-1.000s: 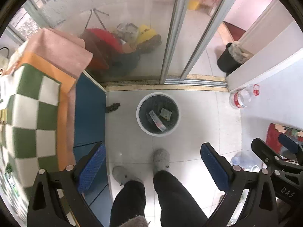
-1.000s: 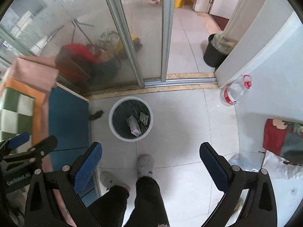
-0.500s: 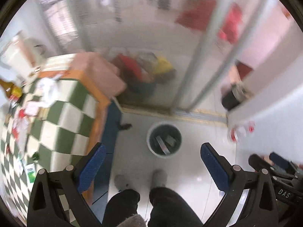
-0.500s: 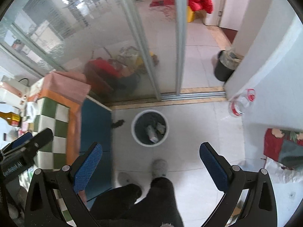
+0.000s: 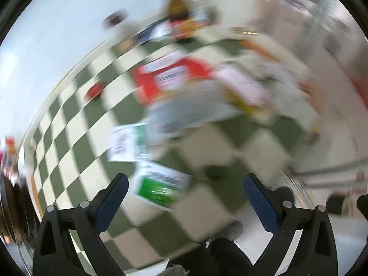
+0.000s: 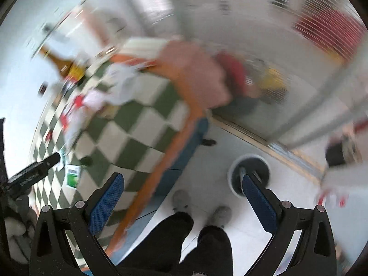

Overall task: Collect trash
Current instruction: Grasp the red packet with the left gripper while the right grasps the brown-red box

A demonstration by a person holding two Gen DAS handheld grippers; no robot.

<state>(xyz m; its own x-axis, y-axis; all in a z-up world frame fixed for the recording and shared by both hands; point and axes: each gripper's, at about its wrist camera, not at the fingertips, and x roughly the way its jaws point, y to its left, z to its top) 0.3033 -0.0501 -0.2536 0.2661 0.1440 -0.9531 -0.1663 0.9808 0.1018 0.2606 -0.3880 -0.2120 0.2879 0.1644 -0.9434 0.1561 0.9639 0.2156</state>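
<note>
Both views are motion-blurred. My left gripper (image 5: 186, 197) is open and empty above the green-and-white checkered table (image 5: 207, 147). A green-and-white packet (image 5: 161, 186) lies just ahead between its fingers, another green-and-white paper (image 5: 128, 142) beyond it, and a red-and-white box (image 5: 170, 78) and crumpled wrappers (image 5: 241, 87) farther back. My right gripper (image 6: 181, 193) is open and empty over the table's edge and the floor. The white trash bin (image 6: 234, 174) stands on the floor, partly behind my right finger. The green packet (image 6: 73, 176) also shows in the right wrist view.
A brown bottle (image 6: 62, 64) stands at the table's far side. A pink cloth (image 6: 197, 73) hangs over the table corner. A glass sliding door (image 6: 276, 46) is behind. The person's legs and slippers (image 6: 181, 200) are on the tiled floor. A black bin (image 6: 335, 154) stands at right.
Both grippers have swung left from the floor and trash bin toward the checkered table. The left view now faces the table's litter. Both stay open.
</note>
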